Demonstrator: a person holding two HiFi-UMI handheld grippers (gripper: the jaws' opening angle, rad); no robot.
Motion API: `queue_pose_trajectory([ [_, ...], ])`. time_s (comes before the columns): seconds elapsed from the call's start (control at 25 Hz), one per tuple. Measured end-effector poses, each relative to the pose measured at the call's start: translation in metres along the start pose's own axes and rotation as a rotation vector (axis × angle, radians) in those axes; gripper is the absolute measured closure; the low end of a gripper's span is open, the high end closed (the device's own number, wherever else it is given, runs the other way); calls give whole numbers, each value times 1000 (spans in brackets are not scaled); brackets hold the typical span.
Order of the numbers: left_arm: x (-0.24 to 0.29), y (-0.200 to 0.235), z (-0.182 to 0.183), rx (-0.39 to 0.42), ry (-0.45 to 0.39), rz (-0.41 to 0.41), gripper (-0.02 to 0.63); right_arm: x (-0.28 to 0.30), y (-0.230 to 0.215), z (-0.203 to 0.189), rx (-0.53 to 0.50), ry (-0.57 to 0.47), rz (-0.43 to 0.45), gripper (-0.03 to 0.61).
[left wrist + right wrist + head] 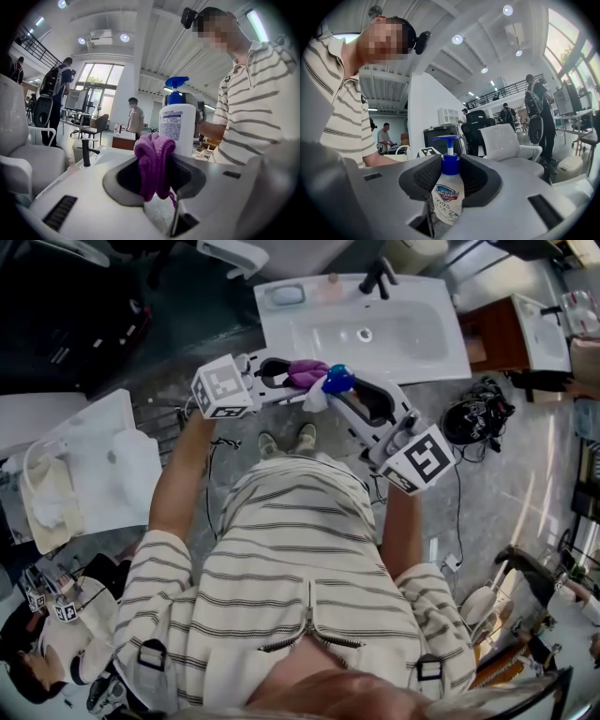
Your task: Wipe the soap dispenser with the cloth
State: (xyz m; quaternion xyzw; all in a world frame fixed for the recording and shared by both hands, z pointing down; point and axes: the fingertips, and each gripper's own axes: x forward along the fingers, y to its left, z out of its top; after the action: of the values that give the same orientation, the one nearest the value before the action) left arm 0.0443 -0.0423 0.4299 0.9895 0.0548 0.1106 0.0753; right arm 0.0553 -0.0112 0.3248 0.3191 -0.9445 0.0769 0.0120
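My right gripper [449,180] is shut on the soap dispenser [449,192], a white bottle with a blue pump, held upright between its jaws. In the head view the dispenser [336,381] sits in front of my chest, above the floor before the sink. My left gripper [154,154] is shut on a folded purple cloth [153,164] that sticks out past its jaws. The cloth [307,373] lies right against the side of the dispenser [177,124], just below the pump. Whether it presses on the bottle I cannot tell.
A white sink basin [412,334] with a black faucet [378,277] stands just beyond the grippers. A white counter [84,456] holding cloths lies at the left. A black bundle of cables [476,418] rests on the floor at the right. Other people stand in the room behind.
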Motion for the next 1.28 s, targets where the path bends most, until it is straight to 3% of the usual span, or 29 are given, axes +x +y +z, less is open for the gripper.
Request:
queue_pose_trajectory([
  [0.4, -23, 0, -13, -61, -35, 55, 485, 9, -16, -7, 15, 20, -24, 445],
  [0.8, -48, 3, 11, -65, -97, 161, 485, 26, -26, -17, 25, 38, -65, 445],
  [1.12, -61, 21, 29, -40, -128, 329, 485, 42, -43, -24, 48, 55, -174, 445],
  [1.28, -63, 27, 30, -18, -116, 461, 484, 45, -53, -28, 70, 54, -254, 445],
])
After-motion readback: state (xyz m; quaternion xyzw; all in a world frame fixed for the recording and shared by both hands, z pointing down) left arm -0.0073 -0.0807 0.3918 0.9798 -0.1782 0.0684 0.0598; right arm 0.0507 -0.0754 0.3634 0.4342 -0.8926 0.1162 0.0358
